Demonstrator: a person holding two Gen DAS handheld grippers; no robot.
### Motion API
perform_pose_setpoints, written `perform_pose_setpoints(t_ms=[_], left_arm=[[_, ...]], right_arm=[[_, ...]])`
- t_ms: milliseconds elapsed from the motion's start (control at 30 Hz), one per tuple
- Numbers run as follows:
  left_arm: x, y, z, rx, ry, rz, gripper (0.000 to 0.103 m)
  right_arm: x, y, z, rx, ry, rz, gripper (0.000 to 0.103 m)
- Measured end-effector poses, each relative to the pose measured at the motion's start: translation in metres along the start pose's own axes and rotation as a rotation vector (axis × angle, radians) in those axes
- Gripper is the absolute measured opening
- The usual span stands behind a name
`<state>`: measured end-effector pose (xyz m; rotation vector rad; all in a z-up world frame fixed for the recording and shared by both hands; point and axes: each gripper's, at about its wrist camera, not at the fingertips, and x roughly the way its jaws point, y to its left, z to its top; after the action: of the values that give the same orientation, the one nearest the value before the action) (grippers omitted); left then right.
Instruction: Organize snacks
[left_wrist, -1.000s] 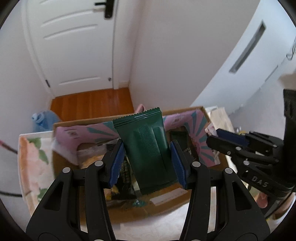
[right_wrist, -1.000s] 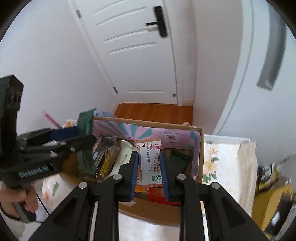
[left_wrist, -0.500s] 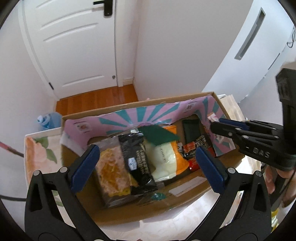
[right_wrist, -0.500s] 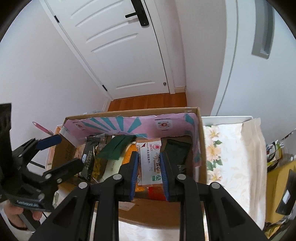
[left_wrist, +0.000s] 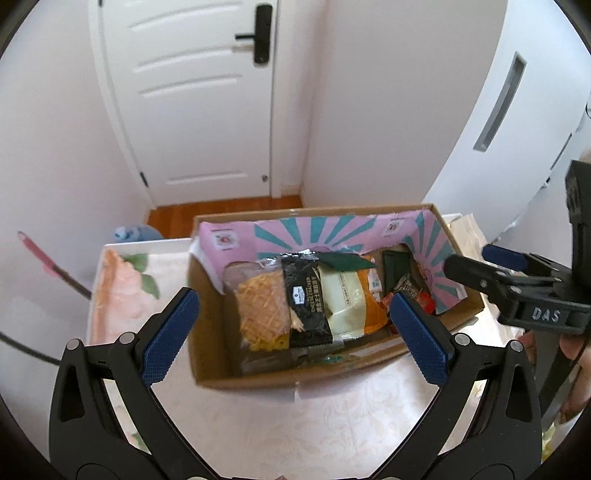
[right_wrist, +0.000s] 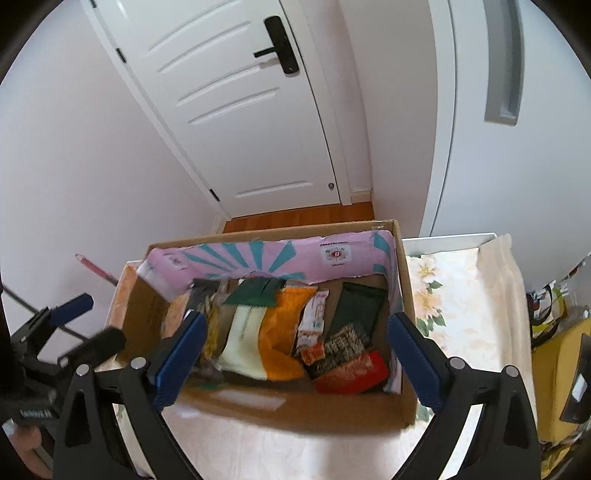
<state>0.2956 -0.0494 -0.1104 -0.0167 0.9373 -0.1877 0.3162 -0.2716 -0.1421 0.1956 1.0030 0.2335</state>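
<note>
A cardboard box (left_wrist: 280, 380) (right_wrist: 295, 413) with a pink and teal lining stands on the table and holds several snack packets. A dark green packet (left_wrist: 345, 261) (right_wrist: 258, 293) lies on top of the pile in the middle. A white and red packet (right_wrist: 313, 325) stands among them next to another dark green packet (right_wrist: 356, 308). My left gripper (left_wrist: 295, 332) is open and empty above the box's near edge. My right gripper (right_wrist: 295, 354) is open and empty above the box.
The table has a pale floral cloth (right_wrist: 461, 295). A white door (left_wrist: 192, 92) and wooden floor (left_wrist: 221, 214) lie behind the box. A yellow item (right_wrist: 561, 380) sits at the right edge. A pink-handled stick (left_wrist: 40, 258) leans at the left.
My left gripper opened and let the dark green packet fall into the box, then drew back. My right gripper opened and released the white and red packet into the box.
</note>
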Motion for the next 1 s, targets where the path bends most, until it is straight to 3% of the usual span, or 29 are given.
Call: perform_pose_setpoints(t_ms=[267, 333, 533, 1000], left_arm=[[-0.084, -0.012, -0.016, -0.04, -0.173, 0.048, 0.103], [-0.106, -0.016, -0.02, -0.046, -0.225, 0.059, 0.103], [-0.165, -0.027, -0.035, -0.04, -0.352, 0.1, 0.103], [-0.198, -0.027, -0.062, -0.017, -0.383, 0.081, 0.103]], right_arm=[[-0.086, 0.027, -0.018, -0.097, -0.157, -0.063, 0.098], [-0.106, 0.032, -0.022, -0.105, -0.196, -0.076, 0.102], [-0.168, 0.04, -0.04, -0.111, -0.303, -0.144, 0.102], [-0.217, 0.069, -0.082, -0.122, -0.434, -0.253, 0.102]])
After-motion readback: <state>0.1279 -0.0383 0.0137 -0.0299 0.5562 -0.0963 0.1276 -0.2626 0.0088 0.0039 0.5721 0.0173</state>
